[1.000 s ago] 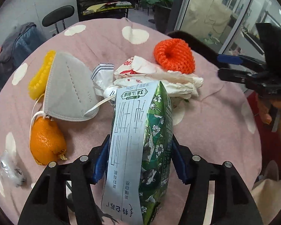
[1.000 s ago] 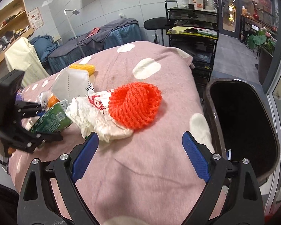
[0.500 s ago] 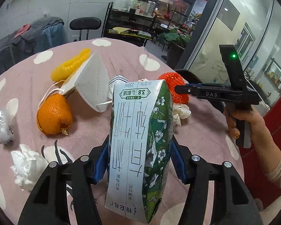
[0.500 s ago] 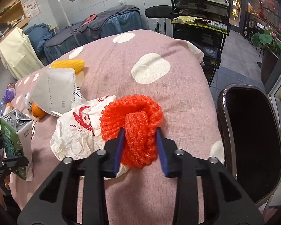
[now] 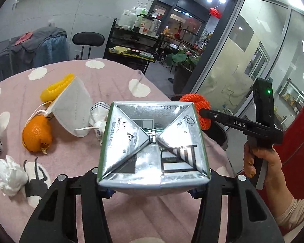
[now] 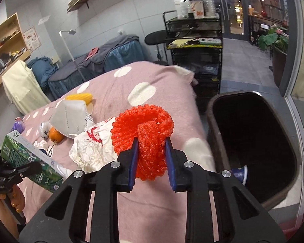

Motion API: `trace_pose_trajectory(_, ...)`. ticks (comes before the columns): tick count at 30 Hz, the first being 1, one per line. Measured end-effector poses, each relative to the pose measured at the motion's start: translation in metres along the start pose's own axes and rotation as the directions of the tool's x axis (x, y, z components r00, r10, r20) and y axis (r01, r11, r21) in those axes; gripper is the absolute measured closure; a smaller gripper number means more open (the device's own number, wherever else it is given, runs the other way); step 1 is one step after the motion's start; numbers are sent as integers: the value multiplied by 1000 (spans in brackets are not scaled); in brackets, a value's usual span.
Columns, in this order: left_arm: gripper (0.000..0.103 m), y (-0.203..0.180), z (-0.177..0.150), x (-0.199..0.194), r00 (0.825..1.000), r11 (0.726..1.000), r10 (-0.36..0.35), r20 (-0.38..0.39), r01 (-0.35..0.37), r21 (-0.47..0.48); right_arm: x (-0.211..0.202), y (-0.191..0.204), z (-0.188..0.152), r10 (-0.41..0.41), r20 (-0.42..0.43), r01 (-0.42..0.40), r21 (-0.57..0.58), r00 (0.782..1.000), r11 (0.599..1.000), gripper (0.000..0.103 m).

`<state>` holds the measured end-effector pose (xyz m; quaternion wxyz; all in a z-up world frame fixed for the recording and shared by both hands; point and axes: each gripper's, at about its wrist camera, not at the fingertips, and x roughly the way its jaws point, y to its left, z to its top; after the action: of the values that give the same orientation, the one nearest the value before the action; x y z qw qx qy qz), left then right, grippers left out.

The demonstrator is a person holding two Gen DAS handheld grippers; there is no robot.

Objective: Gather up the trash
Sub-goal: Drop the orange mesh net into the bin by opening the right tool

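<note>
My left gripper point(image 5: 150, 190) grips a green and white milk carton point(image 5: 152, 141), lifted off the pink table, silver bottom towards the camera. Its jaws are closing, pads pressed on the carton's sides. The right wrist view has the same carton point(image 6: 28, 158) at the lower left. My right gripper point(image 6: 151, 162) squeezes an orange-red foam net point(image 6: 143, 125), raised above the table edge beside the dark trash bin point(image 6: 209, 111). Its jaws are also closing on the net. A face mask point(image 5: 71, 109), orange peel point(image 5: 37, 133), corn cob point(image 5: 54, 89) and crumpled tissue point(image 5: 10, 178) lie on the table.
A white wrapper with red print point(image 6: 91, 145) lies under where the net hangs. A small blue and white cup point(image 6: 240, 173) lies inside the bin. The spotted pink cloth point(image 5: 111, 77) covers the table. A black shelf cart point(image 6: 194, 46) and a stool stand behind.
The right gripper came down onto the foam net, shut on it and lifted it. The left gripper rose and tipped the carton until its bottom faced the camera.
</note>
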<state>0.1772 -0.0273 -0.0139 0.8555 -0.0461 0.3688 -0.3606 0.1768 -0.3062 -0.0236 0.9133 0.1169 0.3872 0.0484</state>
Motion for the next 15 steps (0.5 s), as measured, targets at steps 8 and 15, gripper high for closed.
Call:
trace_pose_trajectory(8, 53, -42, 20, 24, 997, 997, -76, 24, 75, 36, -46, -56, -11, -103, 69, 98, 72, 992, 993, 77)
trace_pose_trajectory(15, 53, -87, 35, 59, 992, 987, -129, 3, 129, 97, -57, -113, -17, -208, 56, 198, 150, 977, 969, 77)
